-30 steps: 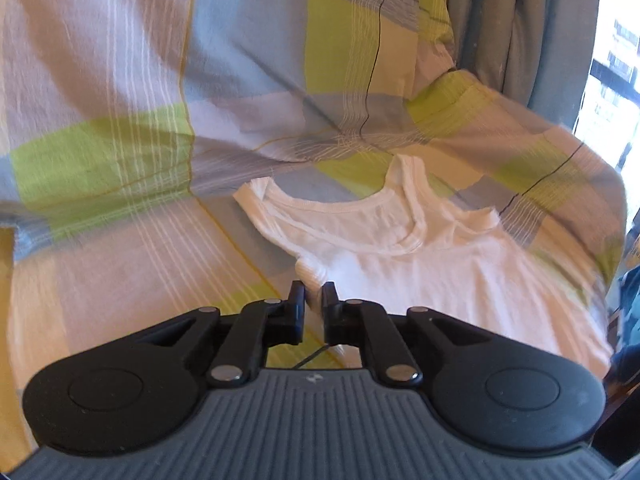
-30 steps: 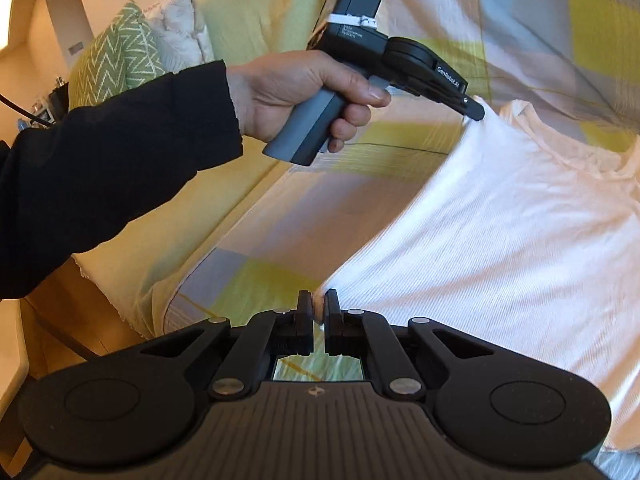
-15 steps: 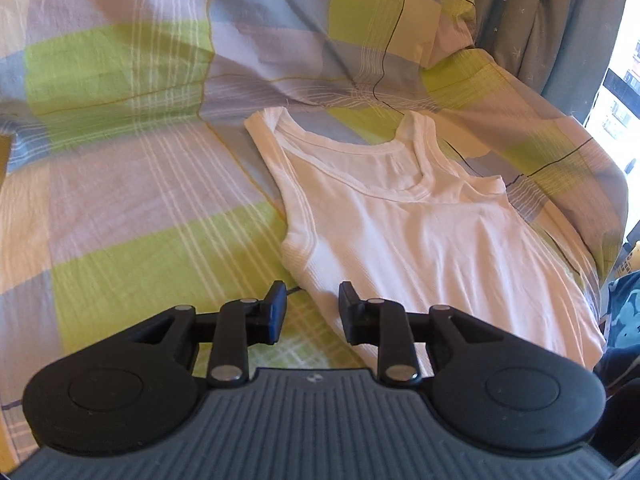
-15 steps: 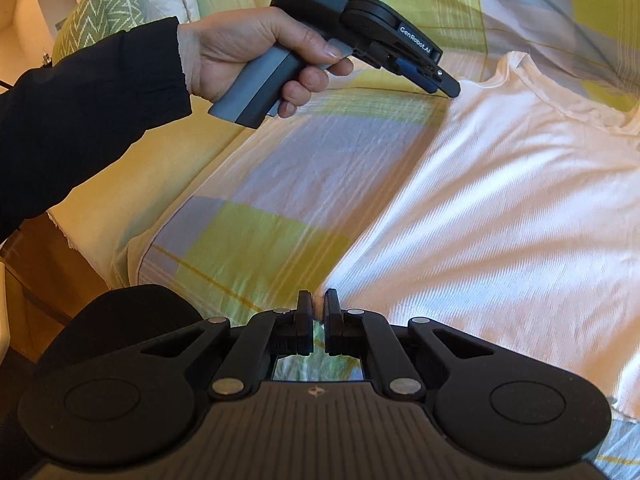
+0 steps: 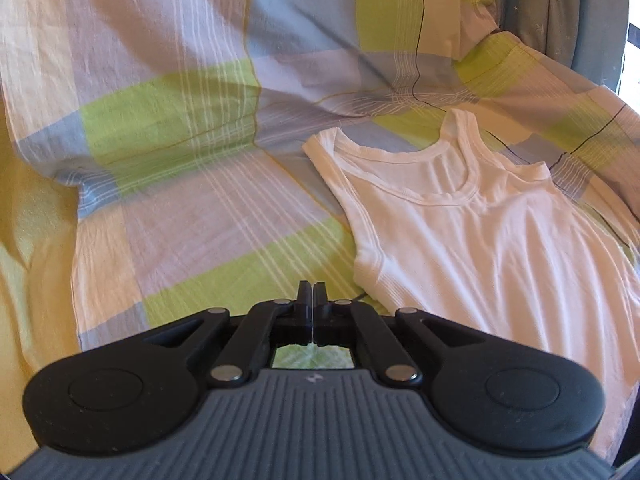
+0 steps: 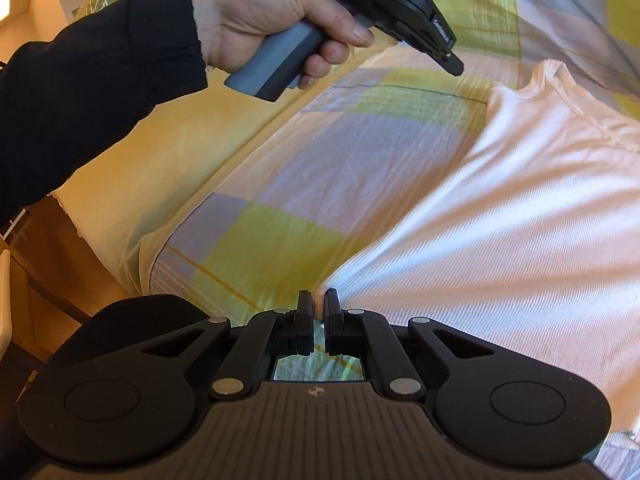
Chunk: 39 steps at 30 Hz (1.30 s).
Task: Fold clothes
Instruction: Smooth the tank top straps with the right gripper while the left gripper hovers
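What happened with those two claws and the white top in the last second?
The left claw opened briefly near the white top's armhole, then closed empty and pulled away sideways over the checked cover. The right claw stayed nearly shut by the side edge. The top lay flat, unfolded.

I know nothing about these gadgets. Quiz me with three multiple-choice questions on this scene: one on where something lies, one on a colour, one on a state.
1. Where does the tank top lie?
A. on the checked sheet
B. on a wooden table
C. in a basket

2. What colour is the tank top?
A. red
B. white
C. black

3. How is the tank top now?
A. folded small
B. spread flat
C. held in the air

Answers:
1 A, the checked sheet shows all around it.
2 B, its cloth is plain white.
3 B, straps and body lie open; the left gripper is shut beside it, empty.
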Each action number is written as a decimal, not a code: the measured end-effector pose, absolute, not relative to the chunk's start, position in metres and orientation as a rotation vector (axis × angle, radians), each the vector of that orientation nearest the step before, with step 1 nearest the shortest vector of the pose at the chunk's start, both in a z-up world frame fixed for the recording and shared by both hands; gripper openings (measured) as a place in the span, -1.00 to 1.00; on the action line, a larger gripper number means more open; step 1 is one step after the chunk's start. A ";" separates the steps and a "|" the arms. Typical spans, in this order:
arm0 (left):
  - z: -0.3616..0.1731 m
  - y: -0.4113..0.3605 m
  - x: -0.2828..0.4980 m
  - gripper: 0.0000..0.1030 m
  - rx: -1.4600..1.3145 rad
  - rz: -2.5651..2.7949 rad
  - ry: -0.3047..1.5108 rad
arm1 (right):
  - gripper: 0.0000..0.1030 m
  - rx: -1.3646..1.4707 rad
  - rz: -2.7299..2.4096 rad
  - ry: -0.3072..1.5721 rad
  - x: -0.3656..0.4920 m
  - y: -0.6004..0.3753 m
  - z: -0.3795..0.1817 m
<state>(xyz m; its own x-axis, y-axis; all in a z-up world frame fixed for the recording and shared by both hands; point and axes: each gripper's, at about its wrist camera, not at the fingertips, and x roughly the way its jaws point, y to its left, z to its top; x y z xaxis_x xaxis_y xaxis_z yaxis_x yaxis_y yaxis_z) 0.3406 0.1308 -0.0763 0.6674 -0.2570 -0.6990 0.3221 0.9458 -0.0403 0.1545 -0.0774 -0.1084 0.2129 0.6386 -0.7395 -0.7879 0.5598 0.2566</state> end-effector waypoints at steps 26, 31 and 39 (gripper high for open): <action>-0.083 -0.014 0.330 -0.61 0.231 -0.550 0.746 | -0.09 -0.369 0.488 0.668 0.354 -0.254 -0.086; -0.090 -0.005 0.344 -0.57 0.256 -0.510 0.733 | -0.04 -0.334 0.616 0.720 0.421 -0.254 -0.099; -0.092 0.015 0.354 -0.57 0.248 -0.465 0.737 | -0.91 -0.157 0.574 0.847 0.450 -0.288 -0.105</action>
